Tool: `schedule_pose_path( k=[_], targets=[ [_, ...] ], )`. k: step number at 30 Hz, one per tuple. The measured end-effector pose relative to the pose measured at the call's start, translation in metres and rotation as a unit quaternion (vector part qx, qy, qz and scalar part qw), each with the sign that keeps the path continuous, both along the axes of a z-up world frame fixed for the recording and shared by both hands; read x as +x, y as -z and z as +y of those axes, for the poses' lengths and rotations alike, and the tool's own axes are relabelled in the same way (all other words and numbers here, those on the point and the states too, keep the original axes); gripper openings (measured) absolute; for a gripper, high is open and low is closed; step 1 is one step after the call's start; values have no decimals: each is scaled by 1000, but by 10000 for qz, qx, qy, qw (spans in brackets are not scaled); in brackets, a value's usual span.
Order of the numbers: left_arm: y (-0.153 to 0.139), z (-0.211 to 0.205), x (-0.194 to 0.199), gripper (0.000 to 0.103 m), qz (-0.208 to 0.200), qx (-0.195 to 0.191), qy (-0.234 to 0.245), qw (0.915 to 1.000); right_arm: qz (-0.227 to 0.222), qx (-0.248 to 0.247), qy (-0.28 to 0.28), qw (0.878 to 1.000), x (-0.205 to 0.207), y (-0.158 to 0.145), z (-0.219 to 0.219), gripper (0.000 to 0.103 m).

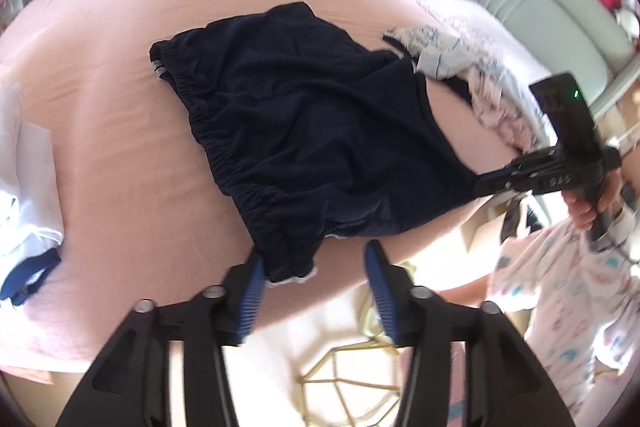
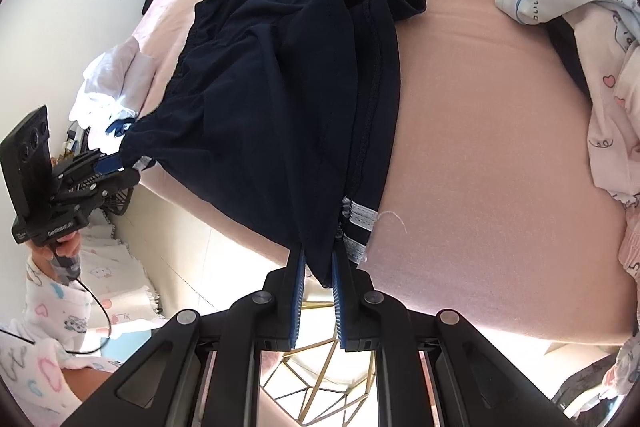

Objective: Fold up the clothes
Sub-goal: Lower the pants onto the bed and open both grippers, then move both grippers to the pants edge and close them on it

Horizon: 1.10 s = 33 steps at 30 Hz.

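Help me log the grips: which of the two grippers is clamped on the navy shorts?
The right gripper, shut on the navy shorts at a leg hem. The left gripper stands open beside the waistband corner.

One navy shorts [image 1: 304,131], two tools [image 1: 316,267] [image 2: 319,267], one bed [image 1: 100,67]

Your left black two-finger gripper with blue ribbed pads [image 1: 314,273] points steeply down, its 2 jaws standing apart with nothing pressed between them. Your right black two-finger gripper with blue ribbed pads [image 2: 319,269] also tilts steeply down, its jaws pinched tight on the dark navy fabric shorts [image 2: 280,87].
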<state>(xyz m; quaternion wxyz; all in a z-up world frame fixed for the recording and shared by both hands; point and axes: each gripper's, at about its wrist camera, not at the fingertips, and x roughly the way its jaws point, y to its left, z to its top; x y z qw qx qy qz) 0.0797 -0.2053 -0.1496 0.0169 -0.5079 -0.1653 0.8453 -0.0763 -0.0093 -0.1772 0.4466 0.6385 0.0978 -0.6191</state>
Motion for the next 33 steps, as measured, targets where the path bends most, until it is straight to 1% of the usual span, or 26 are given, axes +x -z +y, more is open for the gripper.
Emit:
schedule_pose_path(
  k=[1,3,5,6,7,8,9,12,15,18,21,24,30,33],
  targets=[
    [-2,-2,0,65,19,126,-62,9999,15,-19,40,10000,0,-2,-2,12],
    [-7,-6,1,72,65,203,-174,9996,89,-10,127,9999,-2,-7,-6,13],
    [-12,-8,3,74,169,139,-241,9995,114,53,192,9997,-5,-12,-9,28],
    [-15,-9,4,75,225,116,-273,9993,133,74,223,9996,-5,-15,-10,48],
    [-17,-12,5,78,248,93,-317,9991,182,3,266,9995,-6,-18,-12,64],
    [-19,-15,5,80,257,71,-382,9989,226,-73,307,9992,-6,-22,-13,67],
    [-19,-17,5,81,273,83,-442,9986,231,-180,331,9990,-7,-25,-15,67],
    [-19,-26,3,82,351,164,-589,9975,246,-356,319,9986,-12,-33,-22,67],
    [-18,-33,-5,82,365,165,-729,9965,430,-373,328,9978,-15,-40,-31,67],
    [-17,-40,-15,83,339,143,-771,9963,465,-462,411,9970,-23,-44,-41,67],
    [-14,-48,-25,83,311,253,-825,9958,533,-471,505,9962,-32,-48,-55,67],
    [-11,-55,-34,83,259,245,-876,9955,612,-525,471,9956,-42,-53,-68,67],
    [-9,-67,-51,83,118,70,-966,9952,448,-836,378,9948,-65,-61,-97,67],
    [-7,-75,-62,83,60,53,-1016,9948,304,-1152,406,9920,-79,-67,-107,67]
  ],
)
